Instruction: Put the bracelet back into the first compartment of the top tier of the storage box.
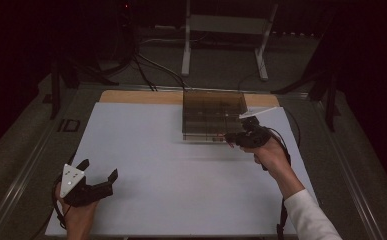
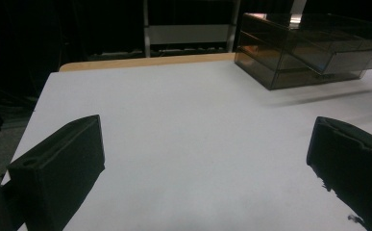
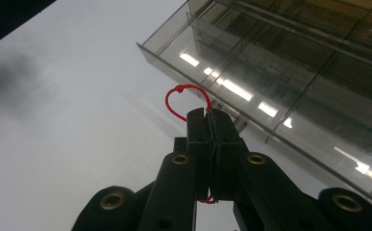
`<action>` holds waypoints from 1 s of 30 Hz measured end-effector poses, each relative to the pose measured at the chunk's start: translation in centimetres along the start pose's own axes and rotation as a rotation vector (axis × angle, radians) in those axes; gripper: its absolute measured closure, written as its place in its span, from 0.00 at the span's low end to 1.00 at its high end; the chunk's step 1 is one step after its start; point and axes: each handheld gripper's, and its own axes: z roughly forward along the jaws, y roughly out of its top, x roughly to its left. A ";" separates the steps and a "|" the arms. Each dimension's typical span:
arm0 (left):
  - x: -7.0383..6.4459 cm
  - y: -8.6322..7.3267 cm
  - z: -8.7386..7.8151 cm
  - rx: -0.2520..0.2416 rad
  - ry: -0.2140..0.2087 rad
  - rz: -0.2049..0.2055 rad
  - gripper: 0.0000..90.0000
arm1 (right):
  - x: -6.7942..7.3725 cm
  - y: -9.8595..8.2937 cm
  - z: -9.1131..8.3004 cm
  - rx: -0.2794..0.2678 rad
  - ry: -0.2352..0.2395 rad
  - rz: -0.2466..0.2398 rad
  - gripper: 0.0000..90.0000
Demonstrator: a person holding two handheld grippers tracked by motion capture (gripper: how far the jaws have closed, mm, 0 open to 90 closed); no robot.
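In the high view, a smoky transparent drawer box (image 1: 213,116) stands at the far edge of the white tabletop (image 1: 181,170), right of the middle, its front facing the person. The right gripper (image 1: 229,137) is held at the box's near right corner, low against the front, which suits drawing out a lower drawer rather than lifting the box. The left gripper (image 1: 99,172) rests near the tabletop's near left corner, well apart from the box, its fingers spread and holding nothing; it seems parked out of the way while the other hand works. In the left gripper view the two black fingers (image 2: 58,168) stand wide open over bare white tabletop, and the drawer box (image 2: 308,53) shows toward the far right corner with one drawer apparently slid partway out of its front. In the right gripper view the fingers (image 3: 200,139) are pressed together on a thin red cord loop (image 3: 183,96), which arches up out of the pinch just before the drawer front (image 3: 270,96). The loop seems to be tied to the drawer's handle as a pull, though the knot at the drawer is hidden behind the fingertips. Pinching the cord lets the gripper tug a drawer whose small handle would be hard to grasp directly.
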 end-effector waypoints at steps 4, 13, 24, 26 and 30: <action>0.0 0.0 0.0 0.000 -0.001 0.003 0.01 | -0.1 0.5 0.0 -0.008 0.004 -0.003 0.99; 0.0 0.0 0.0 -0.003 0.001 -0.001 0.01 | -0.4 1.1 0.1 -0.018 0.008 0.004 0.99; 0.0 0.0 -0.1 -0.004 0.001 0.001 0.01 | -0.7 1.7 0.5 -0.026 0.009 0.013 0.99; 0.0 0.0 -0.1 -0.003 0.002 0.000 0.01 | -0.7 1.9 0.5 -0.029 0.008 0.010 0.99; 0.0 0.0 -0.1 -0.003 0.002 0.000 0.01 | -0.7 2.2 0.6 -0.034 0.007 0.015 0.99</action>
